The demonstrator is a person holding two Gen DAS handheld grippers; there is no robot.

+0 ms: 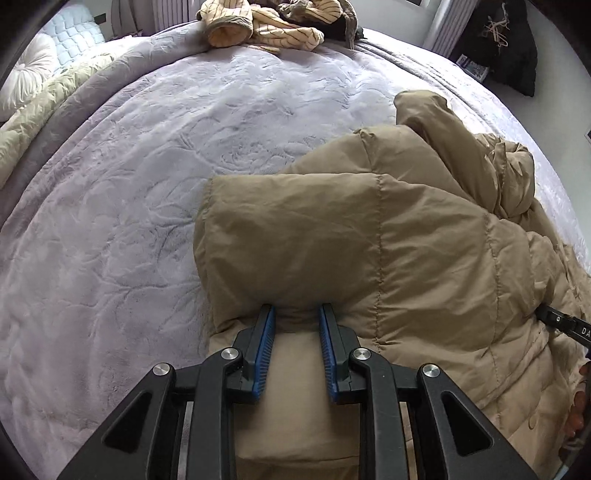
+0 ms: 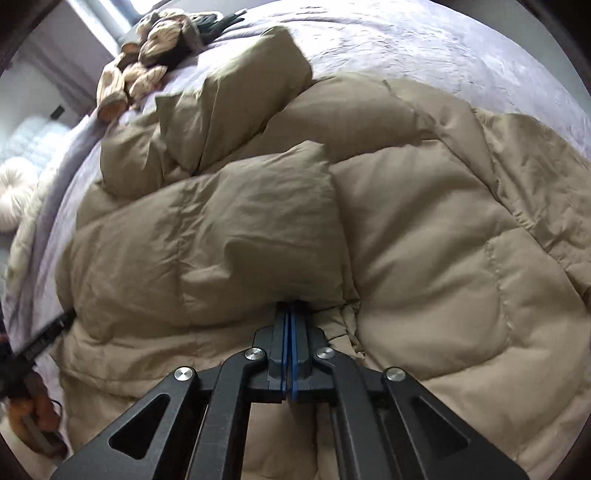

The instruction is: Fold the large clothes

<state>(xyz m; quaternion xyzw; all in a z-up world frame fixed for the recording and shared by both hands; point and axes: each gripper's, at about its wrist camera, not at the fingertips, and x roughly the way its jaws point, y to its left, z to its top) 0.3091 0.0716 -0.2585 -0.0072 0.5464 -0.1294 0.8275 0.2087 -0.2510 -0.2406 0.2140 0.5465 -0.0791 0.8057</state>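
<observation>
A tan quilted puffer coat [image 1: 388, 236] lies on a lilac bedspread [image 1: 147, 166]. My left gripper [image 1: 296, 310] has its jaws apart, with a bulging fold of the coat pressed between the blue pads; the grip looks loose. In the right wrist view the coat [image 2: 424, 240] fills most of the frame, with a sleeve [image 2: 240, 88] lying toward the top. My right gripper [image 2: 290, 304] is shut on a thin edge of the coat, under a puffy folded panel. The left gripper shows at the left edge of the right wrist view [image 2: 44, 336], the right gripper at the right edge of the left wrist view [image 1: 565, 323].
A pile of cream striped and dark clothes [image 1: 266, 22] lies at the far end of the bed, also in the right wrist view [image 2: 155, 48]. White cushions [image 1: 22, 70] and a beige blanket [image 1: 33, 114] sit at the left. A dark bag [image 1: 506, 48] is beside the bed.
</observation>
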